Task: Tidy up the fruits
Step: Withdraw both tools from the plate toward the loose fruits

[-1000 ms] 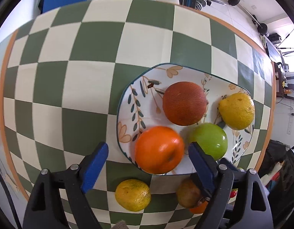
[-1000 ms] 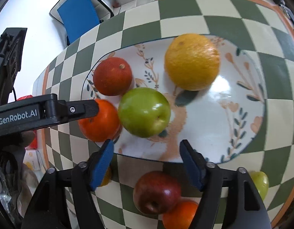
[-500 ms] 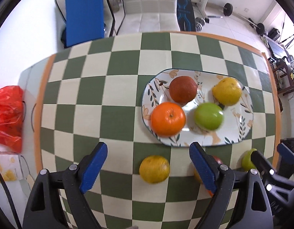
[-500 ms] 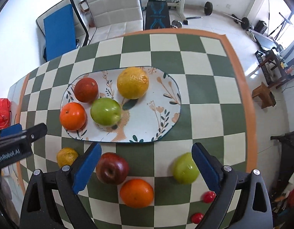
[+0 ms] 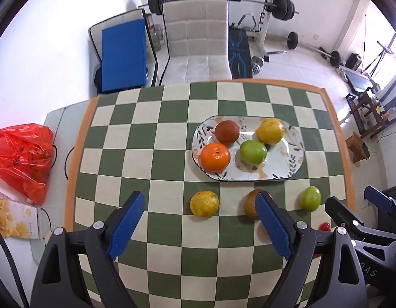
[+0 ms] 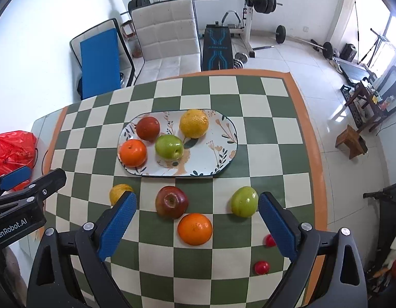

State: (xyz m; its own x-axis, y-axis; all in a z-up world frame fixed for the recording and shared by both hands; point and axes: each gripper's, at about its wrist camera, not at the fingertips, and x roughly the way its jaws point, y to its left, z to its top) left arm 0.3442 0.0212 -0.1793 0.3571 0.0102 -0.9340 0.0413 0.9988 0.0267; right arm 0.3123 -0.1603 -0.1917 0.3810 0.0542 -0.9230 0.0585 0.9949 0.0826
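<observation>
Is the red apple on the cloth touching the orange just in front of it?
Cannot tell. In the right wrist view the red apple and orange overlap slightly, with no gap showing.

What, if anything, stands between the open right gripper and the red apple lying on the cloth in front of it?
Nothing visible does. The red apple lies between and just beyond the fingers of the right gripper; the orange touches its near right side.

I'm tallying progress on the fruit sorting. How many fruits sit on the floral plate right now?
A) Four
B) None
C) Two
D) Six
A: the plate holds four: a dark red fruit, a yellow citrus, a green apple and an orange.
</observation>
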